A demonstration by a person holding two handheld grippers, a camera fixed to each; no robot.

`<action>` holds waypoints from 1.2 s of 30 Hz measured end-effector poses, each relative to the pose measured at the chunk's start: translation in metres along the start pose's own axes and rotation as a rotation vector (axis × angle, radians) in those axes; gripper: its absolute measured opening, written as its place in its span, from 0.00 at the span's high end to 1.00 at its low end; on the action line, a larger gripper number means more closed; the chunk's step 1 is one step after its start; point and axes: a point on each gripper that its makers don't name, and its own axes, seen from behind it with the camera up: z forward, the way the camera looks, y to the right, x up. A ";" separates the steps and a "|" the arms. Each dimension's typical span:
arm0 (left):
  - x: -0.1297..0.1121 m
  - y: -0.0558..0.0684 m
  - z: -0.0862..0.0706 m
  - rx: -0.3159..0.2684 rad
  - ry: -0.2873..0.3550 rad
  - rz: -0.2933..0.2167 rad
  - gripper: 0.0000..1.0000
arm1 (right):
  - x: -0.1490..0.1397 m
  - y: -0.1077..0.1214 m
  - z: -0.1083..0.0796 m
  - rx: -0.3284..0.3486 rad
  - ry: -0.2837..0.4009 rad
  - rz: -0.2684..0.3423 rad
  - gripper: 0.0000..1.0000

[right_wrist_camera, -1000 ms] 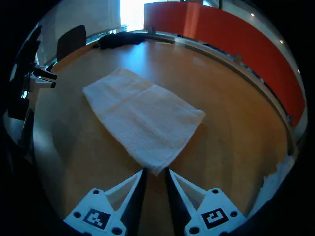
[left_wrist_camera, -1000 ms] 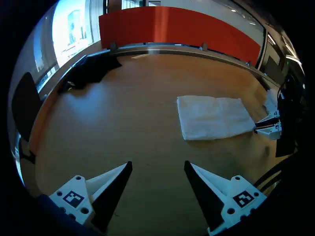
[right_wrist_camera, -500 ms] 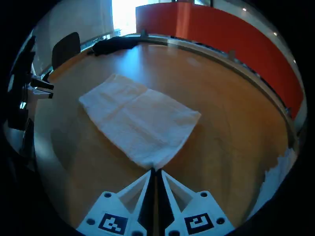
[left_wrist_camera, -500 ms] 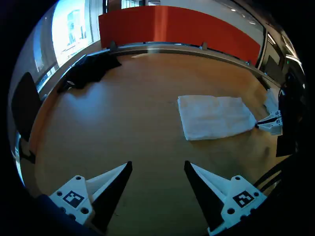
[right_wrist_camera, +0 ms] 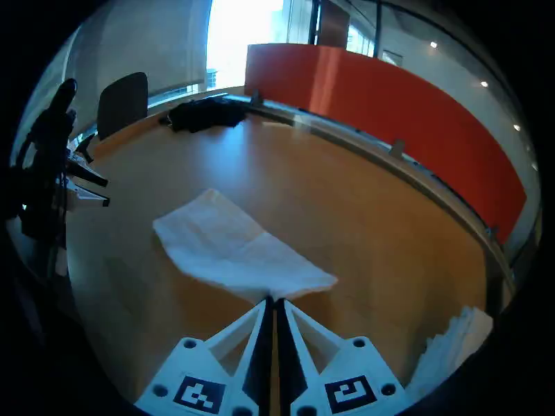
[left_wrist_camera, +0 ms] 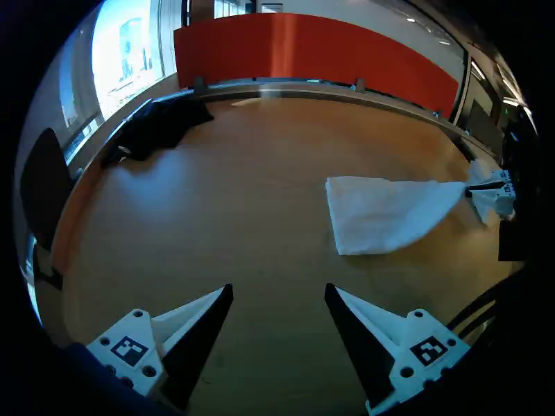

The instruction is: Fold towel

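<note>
A white towel [left_wrist_camera: 385, 211], folded once, lies on the wooden table [left_wrist_camera: 222, 208] at the right in the left gripper view. Its near right corner is raised off the table, pinched in my right gripper [left_wrist_camera: 479, 191]. In the right gripper view the towel [right_wrist_camera: 229, 249] stretches away from my right gripper [right_wrist_camera: 272, 305], whose fingers are shut on that corner; the far part still rests on the table [right_wrist_camera: 361, 215]. My left gripper [left_wrist_camera: 277, 298] stands open over bare table, well short of the towel, and it appears at the left edge as the left gripper [right_wrist_camera: 87, 187].
A black cloth [left_wrist_camera: 159, 125] lies at the table's far left corner, also seen as the black cloth [right_wrist_camera: 205, 112]. A red partition [left_wrist_camera: 312, 52] runs along the far edge. A dark chair [right_wrist_camera: 121, 104] stands beside the table. A pile of white towels [right_wrist_camera: 451, 347] lies near my right gripper.
My right gripper closed on the towel's near corner, then lifted and pulled it, dragging the towel slightly. The left gripper has stayed put and open.
</note>
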 end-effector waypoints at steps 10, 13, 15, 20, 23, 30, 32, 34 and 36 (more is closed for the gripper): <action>0.004 0.000 -0.002 -0.002 0.005 -0.003 0.02 | 0.035 0.008 -0.024 -0.024 0.049 -0.049 0.91; 0.005 0.000 -0.002 -0.002 0.007 -0.003 0.02 | 0.040 0.009 -0.027 -0.025 0.057 -0.058 0.91; 0.005 0.000 -0.002 -0.002 0.008 -0.003 0.02 | 0.043 0.009 -0.027 -0.026 0.061 -0.063 0.92; 0.006 0.000 -0.002 -0.001 0.009 -0.002 0.02 | 0.048 0.007 -0.025 -0.018 0.064 -0.072 0.92; 0.005 0.000 -0.002 0.000 0.010 -0.003 0.02 | 0.051 0.002 -0.020 -0.005 0.066 -0.080 0.92; 0.007 -0.004 -0.004 0.007 0.016 -0.010 0.01 | 0.065 -0.017 -0.006 0.040 0.077 -0.106 0.93; 0.008 -0.006 -0.005 0.010 0.018 -0.014 0.01 | 0.069 -0.024 -0.001 0.055 0.080 -0.115 0.93; 0.009 -0.008 -0.006 0.012 0.022 -0.018 0.01 | 0.073 -0.032 0.005 0.074 0.081 -0.123 0.94; 0.010 -0.010 -0.007 0.015 0.026 -0.022 0.01 | 0.076 -0.042 0.011 0.092 0.082 -0.129 0.94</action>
